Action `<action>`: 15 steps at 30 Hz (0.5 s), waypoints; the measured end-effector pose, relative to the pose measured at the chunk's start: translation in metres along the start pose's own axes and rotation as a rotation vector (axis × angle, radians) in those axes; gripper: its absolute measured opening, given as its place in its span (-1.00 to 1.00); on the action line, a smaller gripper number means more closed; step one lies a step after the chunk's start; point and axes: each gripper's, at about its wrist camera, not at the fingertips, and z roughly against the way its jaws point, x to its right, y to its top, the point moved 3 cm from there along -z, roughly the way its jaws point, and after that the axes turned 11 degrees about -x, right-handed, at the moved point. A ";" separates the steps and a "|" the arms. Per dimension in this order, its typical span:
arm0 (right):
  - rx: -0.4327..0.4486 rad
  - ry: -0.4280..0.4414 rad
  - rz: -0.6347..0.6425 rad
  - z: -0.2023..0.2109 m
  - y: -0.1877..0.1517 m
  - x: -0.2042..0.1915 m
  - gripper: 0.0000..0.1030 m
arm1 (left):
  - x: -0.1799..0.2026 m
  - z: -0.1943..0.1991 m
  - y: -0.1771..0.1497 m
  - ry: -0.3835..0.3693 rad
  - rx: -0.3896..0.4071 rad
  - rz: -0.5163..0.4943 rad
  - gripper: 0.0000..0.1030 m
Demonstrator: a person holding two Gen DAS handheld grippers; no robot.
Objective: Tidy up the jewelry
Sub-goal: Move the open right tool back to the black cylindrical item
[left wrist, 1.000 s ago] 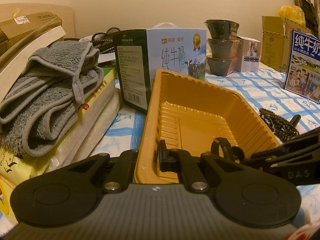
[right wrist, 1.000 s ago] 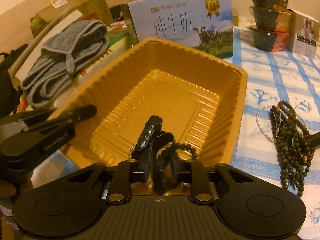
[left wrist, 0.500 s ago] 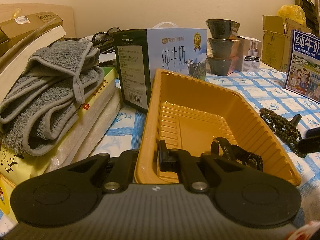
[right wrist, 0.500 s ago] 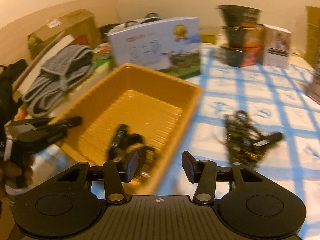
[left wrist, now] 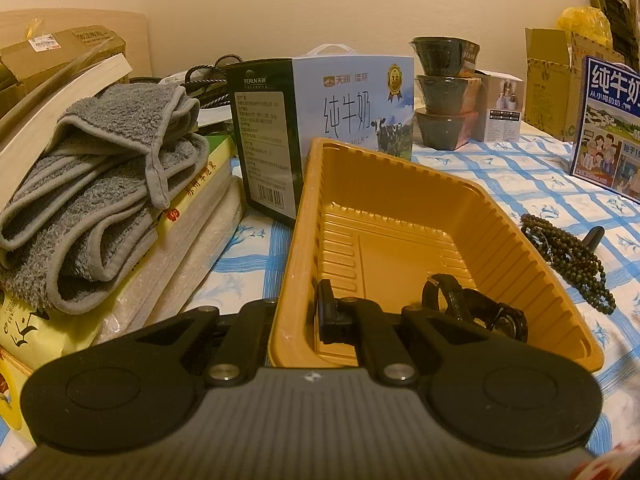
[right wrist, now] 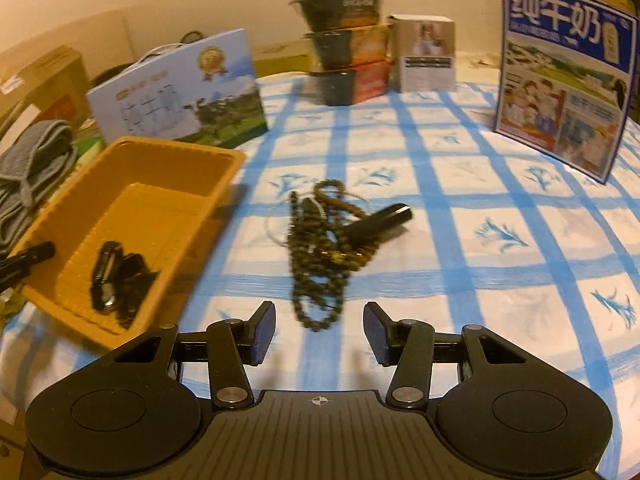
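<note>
An orange plastic tray (left wrist: 400,188) (right wrist: 168,152) sits on the blue-checked cloth. My left gripper (left wrist: 298,316) is shut on the tray's near left wall, one finger inside and one outside. A black watch and a black bead bracelet (left wrist: 476,308) (right wrist: 116,276) lie in the tray's near end. A heap of dark green bead necklaces (right wrist: 320,240) (left wrist: 568,256) with a black tube (right wrist: 380,222) lies on the cloth right of the tray. My right gripper (right wrist: 319,338) is open and empty, just in front of the bead heap.
A milk carton (left wrist: 320,128) stands behind the tray. A grey towel (left wrist: 92,200) on stacked books lies to its left. Stacked dark bowls (right wrist: 344,48), a small white box (right wrist: 426,54) and a second milk carton (right wrist: 564,68) stand further back on the cloth.
My right gripper let go of the black watch and bracelet in the tray, opened, and swung right to face the bead heap. My left gripper kept its hold on the tray wall.
</note>
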 end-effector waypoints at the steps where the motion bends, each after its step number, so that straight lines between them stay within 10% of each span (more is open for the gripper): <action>1: -0.001 -0.005 -0.005 -0.001 0.000 0.003 -0.05 | 0.000 0.000 0.000 0.000 0.000 0.000 -0.88; 15: -0.019 -0.038 -0.003 -0.022 0.005 0.025 -0.05 | 0.000 0.000 0.000 0.000 0.000 -0.002 -0.88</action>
